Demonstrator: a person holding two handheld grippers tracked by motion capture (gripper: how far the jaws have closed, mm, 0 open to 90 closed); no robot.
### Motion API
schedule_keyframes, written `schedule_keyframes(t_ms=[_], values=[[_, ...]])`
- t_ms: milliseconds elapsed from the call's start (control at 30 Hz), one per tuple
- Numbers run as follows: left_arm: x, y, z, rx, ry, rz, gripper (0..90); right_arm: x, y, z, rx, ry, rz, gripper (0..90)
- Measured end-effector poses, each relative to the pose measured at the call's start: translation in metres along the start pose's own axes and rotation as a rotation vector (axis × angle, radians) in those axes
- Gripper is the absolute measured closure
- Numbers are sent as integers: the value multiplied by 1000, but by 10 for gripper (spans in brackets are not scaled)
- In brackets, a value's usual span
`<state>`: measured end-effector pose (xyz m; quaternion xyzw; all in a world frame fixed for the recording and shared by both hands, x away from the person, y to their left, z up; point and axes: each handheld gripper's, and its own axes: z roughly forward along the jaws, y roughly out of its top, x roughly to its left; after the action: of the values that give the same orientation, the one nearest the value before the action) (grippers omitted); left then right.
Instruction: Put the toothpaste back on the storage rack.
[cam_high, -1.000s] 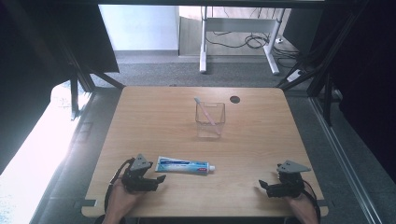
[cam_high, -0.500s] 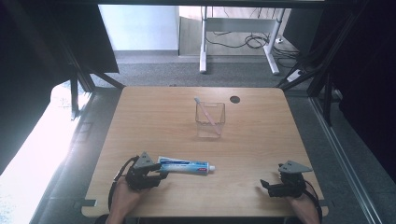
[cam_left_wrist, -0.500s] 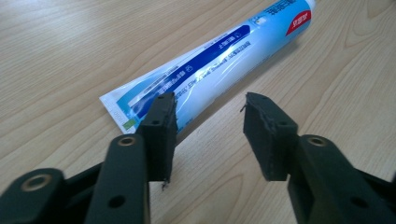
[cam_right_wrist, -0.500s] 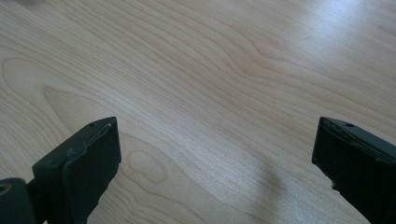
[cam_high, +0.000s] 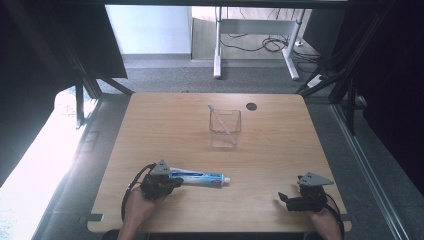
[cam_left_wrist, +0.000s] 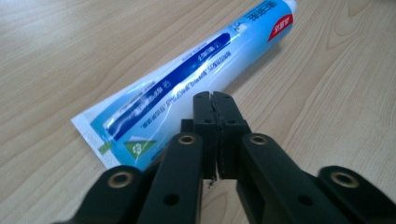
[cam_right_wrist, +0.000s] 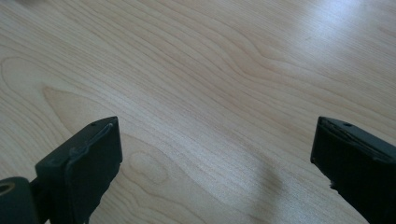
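A blue and white toothpaste tube (cam_high: 200, 177) lies flat on the wooden table (cam_high: 280, 145) near the front left, with its cap pointing right. My left gripper (cam_high: 173, 183) is at the tube's flat crimped end. In the left gripper view the jaws are pressed together with nothing between them, and the left gripper's tips (cam_left_wrist: 215, 96) sit just over the tube (cam_left_wrist: 187, 79). My right gripper (cam_high: 283, 199) rests near the front right corner. Its jaws stand wide apart over bare wood (cam_right_wrist: 215, 140). A clear square cup (cam_high: 225, 129) in mid-table holds a pink toothbrush (cam_high: 221, 121) leaning to the left.
A small dark round hole (cam_high: 251, 106) sits in the table top behind the cup. Dark frame posts stand along both sides of the table. A desk's white legs and cables are on the floor beyond the far edge.
My left gripper has slid right and slightly forward until it reaches the tube's crimped end. The right gripper, tube and cup have not moved.
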<state>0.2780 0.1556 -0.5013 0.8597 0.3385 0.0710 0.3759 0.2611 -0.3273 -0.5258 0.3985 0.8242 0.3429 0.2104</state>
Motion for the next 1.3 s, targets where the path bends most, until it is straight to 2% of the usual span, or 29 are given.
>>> schedule_keyframes(t_ms=[133, 500, 867, 1067, 1300], values=[[0, 7, 5, 6, -6, 19, 897, 0, 0, 0, -1, -3, 3, 24], [-1, 34, 28, -10, -10, 1, 895, -2, -1, 0, -3, -12, 7, 33], [-10, 60, 52, 1, -34, 20, 892, -2, 0, -2, -8, -14, 6, 33], [-15, 69, 68, 22, -43, 30, 886, -1, 0, -2, -7, -12, 6, 34], [-20, 74, 82, 29, -46, 16, 877, 0, -1, -1, 1, -11, -1, 37]])
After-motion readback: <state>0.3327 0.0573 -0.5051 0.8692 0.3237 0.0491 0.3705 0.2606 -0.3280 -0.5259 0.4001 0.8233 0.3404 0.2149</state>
